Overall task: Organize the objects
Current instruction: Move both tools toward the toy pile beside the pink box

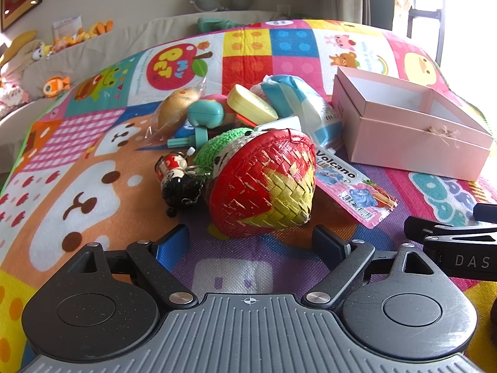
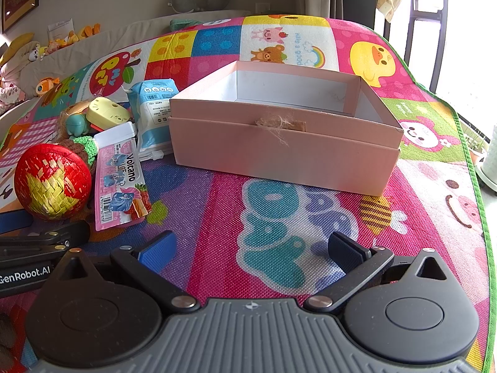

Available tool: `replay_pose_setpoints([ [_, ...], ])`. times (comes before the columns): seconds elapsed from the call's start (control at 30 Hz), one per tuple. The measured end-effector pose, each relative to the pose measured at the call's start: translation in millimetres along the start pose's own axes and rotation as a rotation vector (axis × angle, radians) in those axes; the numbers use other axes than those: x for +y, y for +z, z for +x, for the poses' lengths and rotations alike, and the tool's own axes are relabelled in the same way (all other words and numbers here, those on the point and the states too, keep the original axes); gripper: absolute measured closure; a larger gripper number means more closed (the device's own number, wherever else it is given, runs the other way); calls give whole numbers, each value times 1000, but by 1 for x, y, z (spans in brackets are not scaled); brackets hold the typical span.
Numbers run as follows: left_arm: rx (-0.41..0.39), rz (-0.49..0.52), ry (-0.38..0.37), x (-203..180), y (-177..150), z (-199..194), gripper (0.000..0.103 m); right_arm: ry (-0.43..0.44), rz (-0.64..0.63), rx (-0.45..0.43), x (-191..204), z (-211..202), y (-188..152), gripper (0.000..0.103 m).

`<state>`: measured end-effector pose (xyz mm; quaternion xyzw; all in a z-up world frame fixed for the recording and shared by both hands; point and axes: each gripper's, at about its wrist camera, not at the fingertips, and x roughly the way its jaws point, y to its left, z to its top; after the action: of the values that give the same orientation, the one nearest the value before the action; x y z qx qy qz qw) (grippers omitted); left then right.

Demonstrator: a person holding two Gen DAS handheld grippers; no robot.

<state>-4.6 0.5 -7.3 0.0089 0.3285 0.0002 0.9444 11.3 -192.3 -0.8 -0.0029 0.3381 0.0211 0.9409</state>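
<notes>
A red and yellow woven ball (image 1: 264, 183) lies on the colourful mat just ahead of my open left gripper (image 1: 251, 245); it also shows in the right wrist view (image 2: 52, 183). Behind it lies a pile: a green crochet toy (image 1: 223, 143), a doll keychain (image 1: 174, 174), a pink Volcano packet (image 1: 351, 186), a blue and white pouch (image 1: 298, 102), a yellow case (image 1: 251, 104) and a teal toy (image 1: 206, 113). An open pink box (image 2: 279, 143), with nothing in it, stands ahead of my open, empty right gripper (image 2: 251, 248).
The patterned mat (image 2: 310, 217) covers the table; its green edge (image 2: 478, 186) runs down the right. A sofa with plush toys (image 1: 56, 43) stands at the back left. The right gripper's body (image 1: 459, 248) shows at the left view's right edge.
</notes>
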Motion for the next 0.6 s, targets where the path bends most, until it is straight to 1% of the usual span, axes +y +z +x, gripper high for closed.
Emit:
replay_pose_setpoints([
  [0.2, 1, 1, 0, 0, 2, -1, 11, 0, 0, 0, 0, 0, 0, 0],
  [0.33, -4, -19, -25, 4, 1, -3, 13, 4, -11, 5, 1, 0, 0, 0],
  [0.4, -5, -6, -40, 8, -1, -9, 17, 31, -31, 33, -2, -1, 3, 0],
  [0.43, -9, 3, -50, 10, -3, -15, 19, 43, -43, 45, -2, 1, 6, 0],
  [0.47, -20, 8, -67, 14, -4, -24, 20, 75, -63, 77, -8, -1, 7, 0],
  [0.5, -33, 1, -87, 17, -4, -33, 20, 93, -83, 86, -9, -4, 6, 0],
  [0.6, -74, -102, -170, 34, 13, -54, 20, 121, -108, 83, -14, -11, 0, 0],
])
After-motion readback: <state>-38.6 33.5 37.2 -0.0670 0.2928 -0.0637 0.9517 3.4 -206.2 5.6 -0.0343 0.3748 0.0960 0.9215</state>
